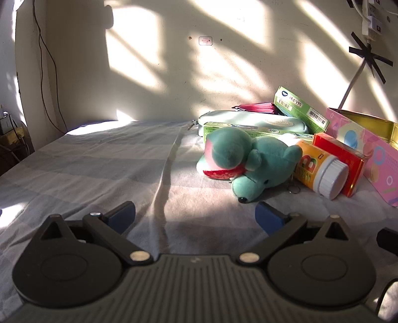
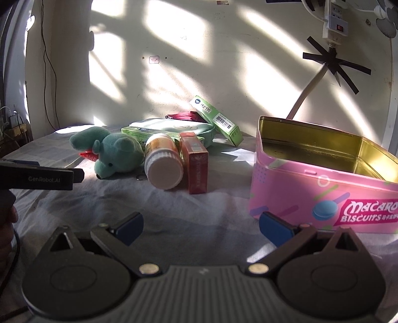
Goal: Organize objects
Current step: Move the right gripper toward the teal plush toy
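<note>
A teal plush toy (image 1: 251, 159) (image 2: 112, 154) lies on the bed sheet. Beside it lie an orange pill bottle with a white cap (image 1: 321, 169) (image 2: 163, 161) and a red box (image 1: 343, 159) (image 2: 196, 164). Behind them are a pale green pouch (image 1: 251, 121) (image 2: 174, 128), green boxes (image 1: 301, 109) (image 2: 216, 119) and a red packet (image 1: 256, 107). An open pink biscuit tin (image 2: 311, 179) (image 1: 368, 149) stands at the right and is empty. My left gripper (image 1: 195, 218) is open, short of the plush toy. My right gripper (image 2: 201, 227) is open, left of the tin's front.
The grey striped sheet (image 1: 99, 169) covers the bed up to a sunlit wall. A cable (image 1: 47, 62) hangs at the left wall. A power strip (image 2: 334, 22) and taped hose (image 2: 308, 89) are on the wall at the right. The left gripper's body (image 2: 37, 177) shows at the left edge.
</note>
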The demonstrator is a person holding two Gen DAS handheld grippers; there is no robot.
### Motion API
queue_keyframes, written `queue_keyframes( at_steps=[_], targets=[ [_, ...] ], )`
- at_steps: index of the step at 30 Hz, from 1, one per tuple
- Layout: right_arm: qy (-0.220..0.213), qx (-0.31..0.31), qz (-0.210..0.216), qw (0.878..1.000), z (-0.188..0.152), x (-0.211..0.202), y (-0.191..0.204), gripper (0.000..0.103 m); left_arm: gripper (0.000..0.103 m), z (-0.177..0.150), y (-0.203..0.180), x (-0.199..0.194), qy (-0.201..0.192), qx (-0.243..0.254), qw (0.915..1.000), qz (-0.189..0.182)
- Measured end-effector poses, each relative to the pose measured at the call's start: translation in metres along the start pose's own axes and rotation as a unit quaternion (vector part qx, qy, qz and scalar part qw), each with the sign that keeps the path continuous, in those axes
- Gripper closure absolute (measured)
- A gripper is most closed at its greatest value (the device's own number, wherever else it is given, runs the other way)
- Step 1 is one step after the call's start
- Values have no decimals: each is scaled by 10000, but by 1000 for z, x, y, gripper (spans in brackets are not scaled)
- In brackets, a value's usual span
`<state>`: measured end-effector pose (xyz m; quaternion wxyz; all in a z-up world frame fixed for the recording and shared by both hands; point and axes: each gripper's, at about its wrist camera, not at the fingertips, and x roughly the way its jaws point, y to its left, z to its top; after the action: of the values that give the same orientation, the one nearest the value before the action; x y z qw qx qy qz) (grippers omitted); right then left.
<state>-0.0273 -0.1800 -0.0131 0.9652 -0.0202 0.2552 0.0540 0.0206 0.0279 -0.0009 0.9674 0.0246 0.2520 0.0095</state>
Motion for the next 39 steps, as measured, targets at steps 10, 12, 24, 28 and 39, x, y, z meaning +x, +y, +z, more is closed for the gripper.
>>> queue_keyframes(
  at_steps=[10, 12, 24, 28, 39],
  targets=[
    [-583, -112, 209, 9980, 25, 2, 5, 13, 4, -1, 15, -8, -284, -478, 9982, -217],
    [-886, -178, 300, 9955, 32, 0, 11, 13, 4, -1, 15, -8, -305, -498, 9981, -216],
    [-784, 263, 513, 9953, 20, 13, 8, 32, 5, 0, 17, -5, -208, -438, 9984, -299],
    [-654, 129, 613, 9959, 23, 18, 12, 36, 5, 0, 15, -6, -230, -401, 9982, -386],
    [-561, -602, 1022, 9914, 48, 35, 40, 43, 5, -1, 22, -9, -340, -599, 9966, -455]
  ],
)
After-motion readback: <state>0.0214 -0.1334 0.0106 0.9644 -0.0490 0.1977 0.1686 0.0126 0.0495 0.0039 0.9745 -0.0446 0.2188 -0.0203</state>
